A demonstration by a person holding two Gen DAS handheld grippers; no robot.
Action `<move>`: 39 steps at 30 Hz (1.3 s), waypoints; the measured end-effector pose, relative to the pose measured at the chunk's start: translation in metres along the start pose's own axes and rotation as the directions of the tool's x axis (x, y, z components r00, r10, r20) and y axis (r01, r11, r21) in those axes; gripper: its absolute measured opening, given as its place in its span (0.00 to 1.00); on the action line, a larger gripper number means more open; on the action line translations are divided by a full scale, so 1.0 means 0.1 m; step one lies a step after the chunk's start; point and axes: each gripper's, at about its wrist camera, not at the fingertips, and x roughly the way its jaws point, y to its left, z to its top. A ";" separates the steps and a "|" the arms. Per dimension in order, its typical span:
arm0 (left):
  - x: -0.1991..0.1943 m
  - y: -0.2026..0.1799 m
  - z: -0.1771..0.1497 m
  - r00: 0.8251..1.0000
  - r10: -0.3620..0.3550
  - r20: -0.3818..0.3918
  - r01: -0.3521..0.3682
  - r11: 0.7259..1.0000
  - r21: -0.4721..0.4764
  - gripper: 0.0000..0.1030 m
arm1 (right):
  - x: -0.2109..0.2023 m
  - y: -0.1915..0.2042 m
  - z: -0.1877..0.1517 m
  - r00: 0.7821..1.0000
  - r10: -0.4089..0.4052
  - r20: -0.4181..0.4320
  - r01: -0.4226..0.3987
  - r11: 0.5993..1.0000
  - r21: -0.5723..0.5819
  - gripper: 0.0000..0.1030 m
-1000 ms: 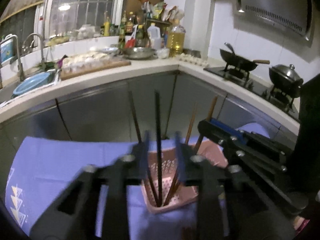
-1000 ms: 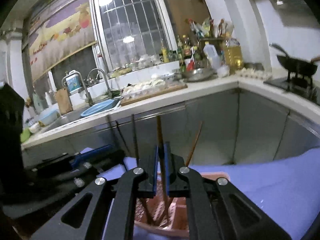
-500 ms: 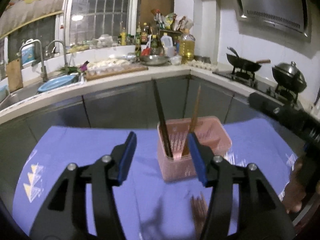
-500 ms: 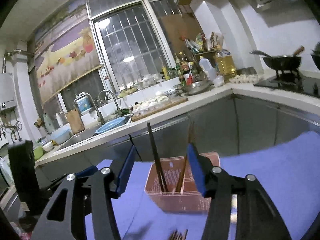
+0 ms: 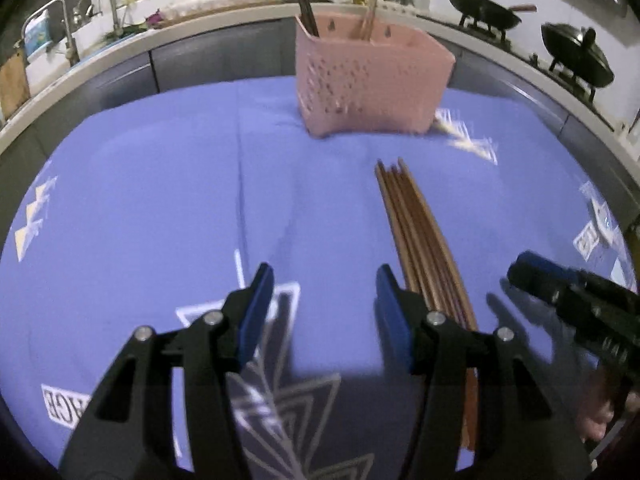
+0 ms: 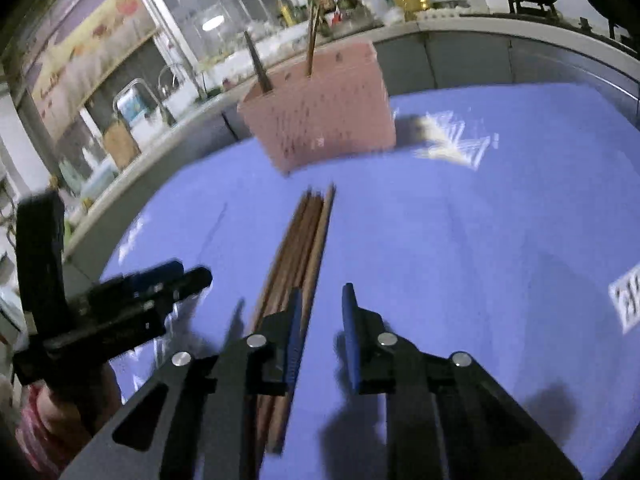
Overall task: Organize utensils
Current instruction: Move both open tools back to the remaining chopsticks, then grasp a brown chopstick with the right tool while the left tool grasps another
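In the left wrist view, the left gripper point(image 5: 324, 312) is now hanging low over the purple tablecloth point(image 5: 152, 200), whereas a second ago it was up at the pink utensil basket point(image 5: 370, 80) with a dark chopstick between its jaws. Its jaws are standing apart with nothing between them. The bundle of brown chopsticks point(image 5: 420, 248) is lying on the cloth just right of the right jaw, running away toward the basket, which is standing farther off with chopsticks upright in it. The right gripper point(image 5: 560, 296) is showing at the right edge.

In the right wrist view, the right gripper point(image 6: 320, 320) is likewise down over the cloth, away from the basket point(image 6: 320, 112). Its jaws have just been closing, a narrow gap remaining, empty. The chopstick bundle point(image 6: 304, 248) is passing under its left jaw, outside the gap. The left gripper point(image 6: 160, 280) is blurring at the left.
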 end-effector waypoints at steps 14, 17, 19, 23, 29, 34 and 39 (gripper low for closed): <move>0.08 0.01 -0.18 0.998 0.056 -0.041 -0.057 0.998 -0.029 0.50 | 0.09 0.20 -0.28 0.997 -0.030 -0.070 0.025 0.997 -0.078 0.20; 0.09 0.01 -0.20 0.997 0.060 -0.043 -0.062 0.998 -0.030 0.50 | 0.09 0.22 -0.31 0.997 -0.037 -0.071 0.031 0.995 -0.094 0.20; 0.09 0.00 -0.20 0.997 0.063 -0.041 -0.064 0.998 -0.028 0.50 | 0.10 0.24 -0.31 0.996 -0.047 -0.070 0.039 0.993 -0.109 0.20; 0.09 0.00 -0.20 0.997 0.063 -0.039 -0.065 0.997 -0.029 0.50 | 0.11 0.28 -0.32 0.996 -0.062 -0.068 0.053 0.990 -0.132 0.20; 0.10 0.00 -0.20 0.997 0.067 -0.040 -0.068 0.997 -0.028 0.50 | 0.09 0.30 -0.31 0.992 -0.125 -0.023 0.119 0.976 -0.184 0.20; 0.11 0.00 -0.18 0.997 0.065 -0.042 -0.067 0.997 -0.031 0.50 | 0.08 0.25 -0.29 0.992 -0.121 -0.026 0.116 0.982 -0.151 0.20; 0.12 -0.02 -0.17 0.997 0.062 -0.047 -0.064 0.998 -0.028 0.50 | 0.14 0.31 -0.33 0.991 -0.127 -0.036 0.118 0.974 -0.196 0.20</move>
